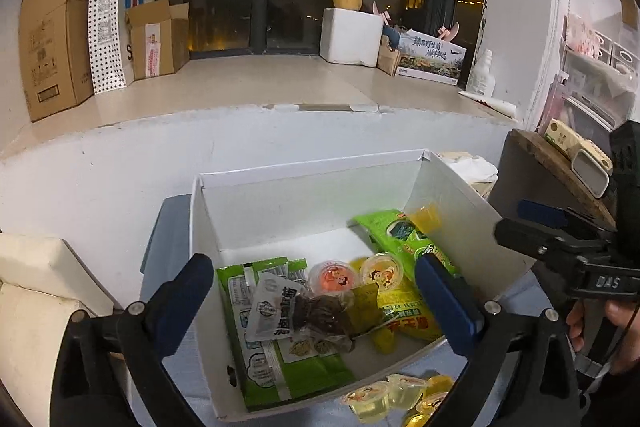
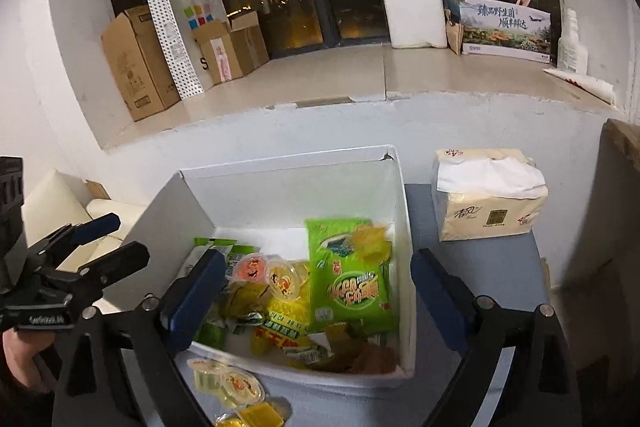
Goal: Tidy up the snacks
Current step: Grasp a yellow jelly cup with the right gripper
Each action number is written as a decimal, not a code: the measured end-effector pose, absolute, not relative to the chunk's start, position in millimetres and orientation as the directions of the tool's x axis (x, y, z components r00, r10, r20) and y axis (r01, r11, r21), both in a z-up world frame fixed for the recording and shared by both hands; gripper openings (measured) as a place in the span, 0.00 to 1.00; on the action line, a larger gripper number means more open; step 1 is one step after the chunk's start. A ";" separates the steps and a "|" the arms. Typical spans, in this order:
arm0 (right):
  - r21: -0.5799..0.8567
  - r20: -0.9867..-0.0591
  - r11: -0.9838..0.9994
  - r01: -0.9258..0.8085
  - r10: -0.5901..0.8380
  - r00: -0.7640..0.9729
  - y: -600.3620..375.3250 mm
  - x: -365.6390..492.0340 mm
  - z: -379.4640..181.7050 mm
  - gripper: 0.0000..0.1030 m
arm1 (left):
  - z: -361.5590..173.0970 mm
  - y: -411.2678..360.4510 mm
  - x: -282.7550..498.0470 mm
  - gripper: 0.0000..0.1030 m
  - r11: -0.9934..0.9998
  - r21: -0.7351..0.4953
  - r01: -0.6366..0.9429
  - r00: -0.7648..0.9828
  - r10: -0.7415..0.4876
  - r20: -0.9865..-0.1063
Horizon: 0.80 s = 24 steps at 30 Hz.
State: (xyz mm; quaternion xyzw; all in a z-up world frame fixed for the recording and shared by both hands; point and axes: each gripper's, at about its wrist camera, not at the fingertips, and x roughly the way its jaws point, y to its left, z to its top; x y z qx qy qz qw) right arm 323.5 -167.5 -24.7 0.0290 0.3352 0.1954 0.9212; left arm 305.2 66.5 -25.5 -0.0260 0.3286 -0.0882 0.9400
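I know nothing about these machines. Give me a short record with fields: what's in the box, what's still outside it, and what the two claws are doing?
container: white box, open top, on a blue-grey surface
inside the box: green snack packets, large green bag, yellow packet, two jelly cups, clear-wrapped dark snack
outside the box: loose jelly cups in front of its near wall
beside the box: tissue pack
left claw: open, nothing between its fingers, above the box
right claw: open, nothing gripped, above the box

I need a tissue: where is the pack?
In the right wrist view, the tissue pack stands on the blue table, right of the white box.
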 end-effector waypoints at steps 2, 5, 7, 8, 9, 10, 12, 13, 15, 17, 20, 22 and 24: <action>0.173 -0.590 0.920 -0.353 0.384 0.711 -169.0 312.4 -18.9 0.99 | -21.7 68.3 299.7 1.00 0.983 -0.113 0.143 0.773 -0.183 -0.608; 0.164 -0.566 0.910 -0.382 0.404 0.719 -172.9 288.8 -8.9 1.00 | -16.8 69.9 283.8 1.00 0.983 -0.121 0.135 0.772 -0.181 -0.610; 0.176 -0.552 0.900 -0.400 0.426 0.717 -175.2 271.5 -4.9 1.00 | -13.1 68.9 266.5 1.00 0.985 -0.110 0.130 0.781 -0.170 -0.601; 0.178 -0.545 0.894 -0.412 0.438 0.715 -176.3 260.2 -3.6 1.00 | -12.2 67.8 256.6 1.00 0.984 -0.111 0.136 0.782 -0.175 -0.598; 0.177 -0.539 0.888 -0.424 0.448 0.713 -177.1 247.5 -3.3 1.00 | -12.0 66.7 246.7 1.00 0.983 -0.117 0.141 0.782 -0.183 -0.596; 0.175 -0.535 0.887 -0.428 0.450 0.715 -177.5 237.7 -3.7 1.00 | -12.1 65.5 239.7 1.00 0.982 -0.121 0.145 0.781 -0.188 -0.596; 0.189 -0.539 0.879 -0.438 0.465 0.702 -178.9 213.8 -9.3 1.00 | -13.9 62.0 211.0 1.00 0.981 -0.128 0.146 0.785 -0.194 -0.589; 0.197 -0.541 0.874 -0.444 0.475 0.694 -178.9 203.3 -13.5 1.00 | -15.4 60.7 197.3 1.00 0.980 -0.135 0.145 0.787 -0.196 -0.585; 0.195 -0.559 0.872 -0.449 0.475 0.680 -177.2 181.5 -27.6 1.00 | -20.5 59.4 172.7 1.00 0.979 -0.149 0.138 0.792 -0.199 -0.577; 0.175 -0.588 0.882 -0.438 0.451 0.671 -174.6 164.5 -47.3 1.00 | -32.5 59.8 143.5 1.00 0.974 -0.189 0.122 0.788 -0.211 -0.579; 0.202 -0.626 0.885 -0.420 0.446 0.640 -174.6 152.1 -76.0 1.00 | -52.6 55.3 113.3 1.00 0.975 -0.192 0.109 0.769 -0.205 -0.606; 0.241 -0.646 0.885 -0.399 0.453 0.615 -175.3 148.7 -92.9 1.00 | -63.7 54.0 97.3 1.00 0.972 -0.206 0.112 0.758 -0.218 -0.615; 0.270 -0.655 0.886 -0.377 0.456 0.602 -175.1 149.7 -103.2 1.00 | -71.7 54.7 85.9 1.00 0.969 -0.222 0.105 0.748 -0.224 -0.625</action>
